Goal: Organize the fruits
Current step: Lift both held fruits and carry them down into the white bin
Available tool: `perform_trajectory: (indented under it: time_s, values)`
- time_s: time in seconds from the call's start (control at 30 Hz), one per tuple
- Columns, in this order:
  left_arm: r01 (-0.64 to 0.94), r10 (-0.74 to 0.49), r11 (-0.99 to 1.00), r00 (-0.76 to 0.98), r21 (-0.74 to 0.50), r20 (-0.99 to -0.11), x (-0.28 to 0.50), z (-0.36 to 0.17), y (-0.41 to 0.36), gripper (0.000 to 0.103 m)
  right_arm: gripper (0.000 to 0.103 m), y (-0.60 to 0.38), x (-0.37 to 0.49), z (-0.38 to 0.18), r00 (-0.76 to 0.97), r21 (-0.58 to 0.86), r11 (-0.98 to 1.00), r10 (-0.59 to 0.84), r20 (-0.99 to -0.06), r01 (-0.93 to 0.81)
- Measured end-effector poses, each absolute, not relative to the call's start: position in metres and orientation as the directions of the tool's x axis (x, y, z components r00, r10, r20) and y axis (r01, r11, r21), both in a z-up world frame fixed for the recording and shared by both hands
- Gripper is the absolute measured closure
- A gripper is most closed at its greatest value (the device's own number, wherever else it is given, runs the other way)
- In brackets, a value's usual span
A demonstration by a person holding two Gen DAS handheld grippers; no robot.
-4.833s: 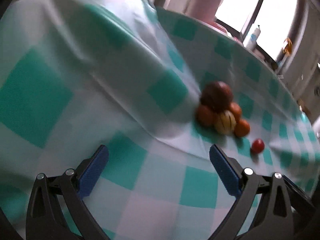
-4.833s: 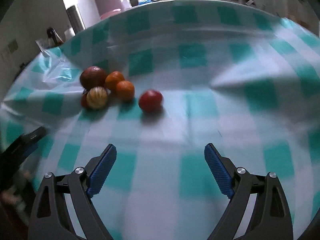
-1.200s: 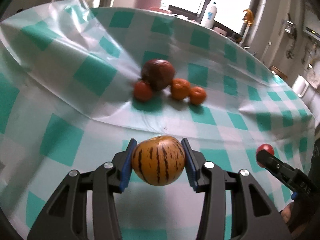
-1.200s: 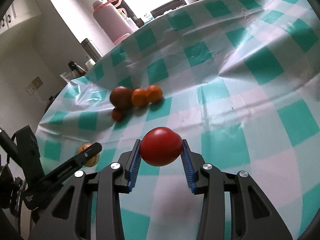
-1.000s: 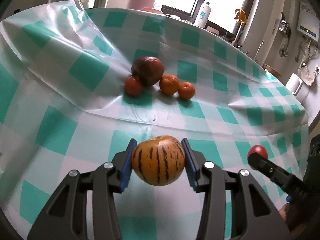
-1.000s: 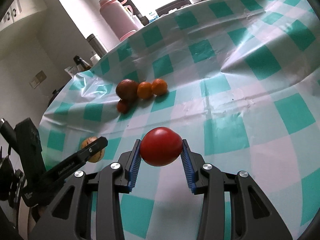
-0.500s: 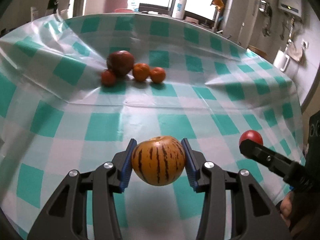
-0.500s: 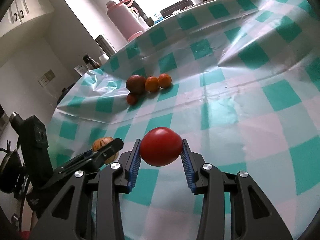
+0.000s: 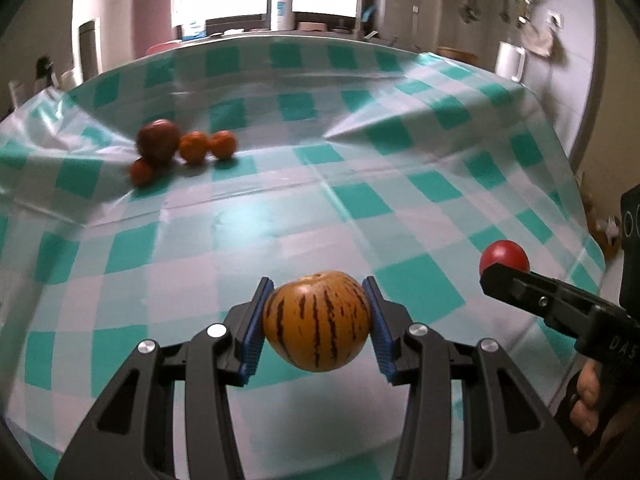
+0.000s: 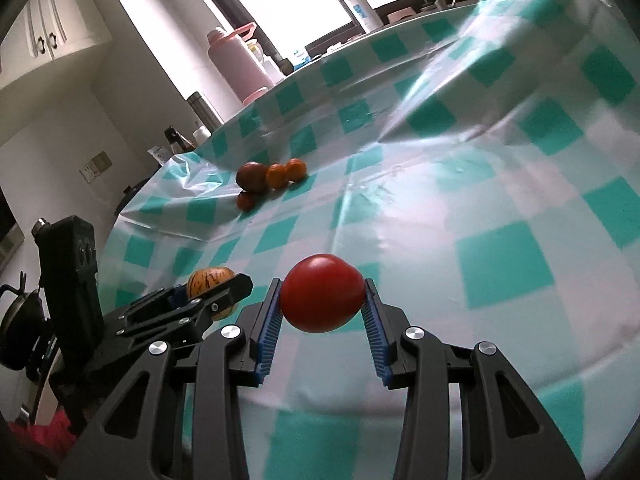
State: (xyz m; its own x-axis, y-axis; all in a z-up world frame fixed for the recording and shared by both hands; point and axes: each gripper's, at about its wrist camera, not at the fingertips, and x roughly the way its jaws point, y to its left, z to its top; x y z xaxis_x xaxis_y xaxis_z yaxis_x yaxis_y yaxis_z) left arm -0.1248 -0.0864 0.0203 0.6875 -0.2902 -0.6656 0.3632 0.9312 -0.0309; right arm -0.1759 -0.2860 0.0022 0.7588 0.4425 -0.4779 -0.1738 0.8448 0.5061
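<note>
From your left wrist view, your left gripper [image 9: 316, 322] has its jaws clamped on a striped yellow fruit [image 9: 316, 320], held clear above the near part of the checked tablecloth [image 9: 360, 184]. Off to the side your right gripper [image 9: 505, 270] carries a red tomato [image 9: 504, 255]. Far across the cloth a cluster remains: a dark round fruit [image 9: 158, 142], two oranges [image 9: 194, 147] beside it, and a small reddish fruit [image 9: 141, 171] just in front. So, as a judgement, you are early to midway: two fruits lifted, four not yet picked up, none placed.

From your right wrist view, your right gripper [image 10: 322, 304] is clamped on the red tomato [image 10: 322, 292], also off the cloth, and your left gripper [image 10: 216, 286] shows at the lower left with the striped yellow fruit [image 10: 210, 278] between its fingers. The cluster sits well apart, near a fold in the cloth.

No bowl, basket or tray appears in either view, so where the fruit belongs cannot be told from here
</note>
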Motion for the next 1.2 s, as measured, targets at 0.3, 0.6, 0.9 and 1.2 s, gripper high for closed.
perform_trajectory:
  time_s: [0.3,0.6,0.9,1.2]
  values:
    - [0.492,-0.325,0.868,0.664,0.066,-0.673,-0.159,0.015,-0.144,0.057,0.063,-0.335,-0.228,-0.004,0.814,0.479,0.870,0.361,-0.455,-0.118]
    - [0.639,-0.391,0.754,0.623,0.151,-0.677,-0.204,0.012,-0.212,0.057,0.063,-0.386,-0.277,-0.012,0.858,0.476,0.878,0.273,-0.435,-0.038]
    - [0.755,-0.445,0.614,0.573,0.232,-0.688,-0.247,0.001,-0.270,0.057,0.063,-0.438,-0.312,-0.040,0.868,0.499,0.859,0.157,-0.471,0.115]
    - [0.864,-0.490,0.398,0.485,0.309,-0.725,-0.293,-0.029,-0.322,0.057,0.063,-0.472,-0.325,-0.091,0.738,0.430,0.817,0.010,-0.675,0.383]
